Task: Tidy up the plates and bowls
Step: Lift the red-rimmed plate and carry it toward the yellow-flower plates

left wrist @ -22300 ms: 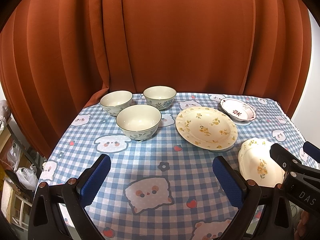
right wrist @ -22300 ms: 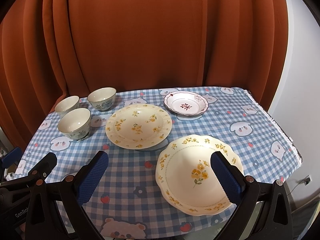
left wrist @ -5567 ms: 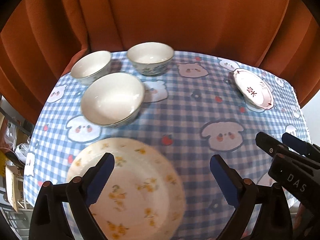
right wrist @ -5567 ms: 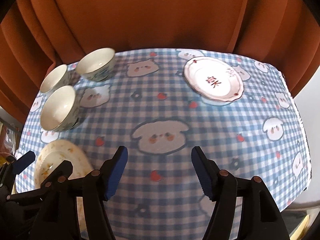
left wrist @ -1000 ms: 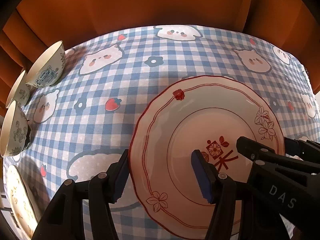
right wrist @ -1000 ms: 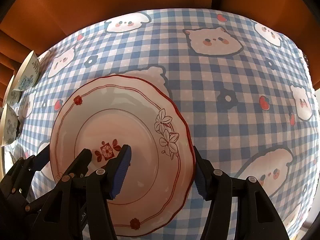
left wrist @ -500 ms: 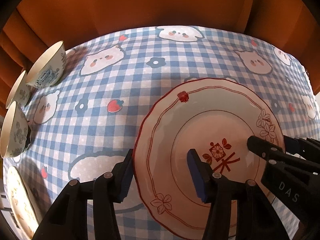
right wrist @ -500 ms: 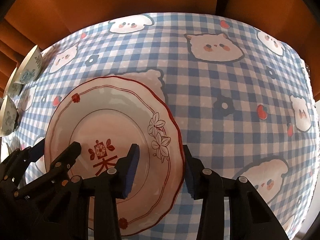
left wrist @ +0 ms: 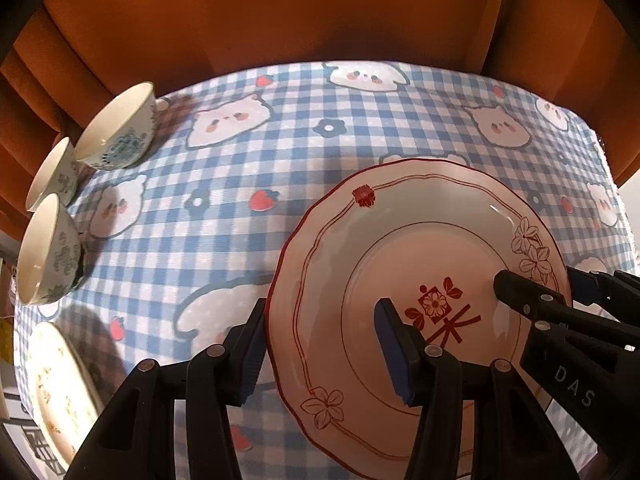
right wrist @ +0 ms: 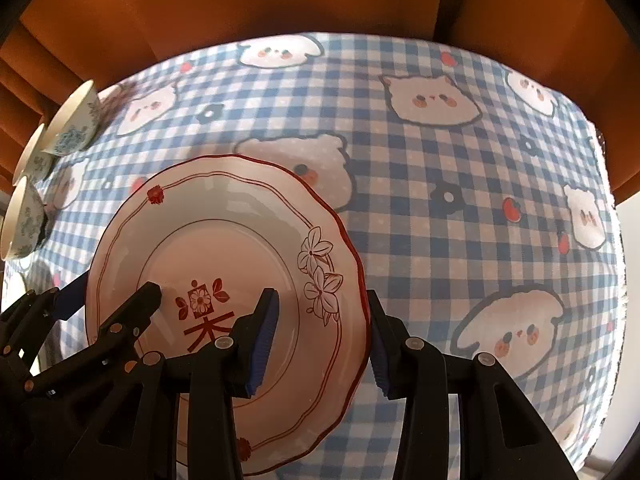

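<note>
A white plate with a red scalloped rim and a red character (left wrist: 420, 264) (right wrist: 224, 252) is held between both grippers above the checked tablecloth. My left gripper (left wrist: 324, 356) is shut on its left rim, one finger under and one on top. My right gripper (right wrist: 320, 340) is shut on its right rim the same way. Three white bowls with blue-green pattern (left wrist: 116, 128) (left wrist: 50, 172) (left wrist: 44, 252) stand at the far left. A yellow-flowered plate (left wrist: 56, 384) lies at the near left edge.
The table carries a blue-and-white checked cloth with bear prints (right wrist: 440, 152). An orange curtain (left wrist: 280, 12) hangs close behind it. The table's right edge (right wrist: 616, 240) drops off beside a pale wall.
Both grippers have closed further on the red-rimmed plate's opposite rims. The plate has lifted off the cloth and come a little nearer.
</note>
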Demonstrator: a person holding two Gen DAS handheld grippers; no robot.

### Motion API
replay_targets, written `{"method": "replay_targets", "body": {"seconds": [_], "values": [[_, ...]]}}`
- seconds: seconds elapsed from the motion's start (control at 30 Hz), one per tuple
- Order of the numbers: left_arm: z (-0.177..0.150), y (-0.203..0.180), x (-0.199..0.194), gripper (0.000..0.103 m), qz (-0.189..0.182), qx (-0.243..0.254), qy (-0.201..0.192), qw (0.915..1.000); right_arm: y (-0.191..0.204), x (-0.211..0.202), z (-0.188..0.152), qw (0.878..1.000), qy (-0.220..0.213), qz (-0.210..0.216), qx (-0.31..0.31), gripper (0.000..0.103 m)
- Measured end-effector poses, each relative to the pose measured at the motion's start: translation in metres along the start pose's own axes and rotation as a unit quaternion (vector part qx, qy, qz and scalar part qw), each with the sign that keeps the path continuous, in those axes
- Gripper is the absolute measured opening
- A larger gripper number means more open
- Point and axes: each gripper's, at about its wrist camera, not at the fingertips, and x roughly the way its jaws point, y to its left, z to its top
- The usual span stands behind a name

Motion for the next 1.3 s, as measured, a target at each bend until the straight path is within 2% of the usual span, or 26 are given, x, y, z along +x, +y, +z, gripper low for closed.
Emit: {"method": "replay_targets", "body": {"seconds": [0.4,0.7,1.3], "values": [[-0.013,0.046,-0.043,0.053,-0.014,-0.001,-0.024,0.9996,0.051,-0.044,-0.014,1.000,-0.026,-0.008,-0.006,0.045],[-0.031,0.099,-0.068,0.053,-0.037,0.005,-0.039,0.9986,0.104,-0.078,-0.028,0.999,-0.047,-0.022,0.010,0.045],[-0.075,0.213,-0.096,0.053,-0.055,-0.002,-0.057,0.9968,0.222,-0.099,-0.062,0.997,-0.064,-0.037,0.008,0.045]]}}
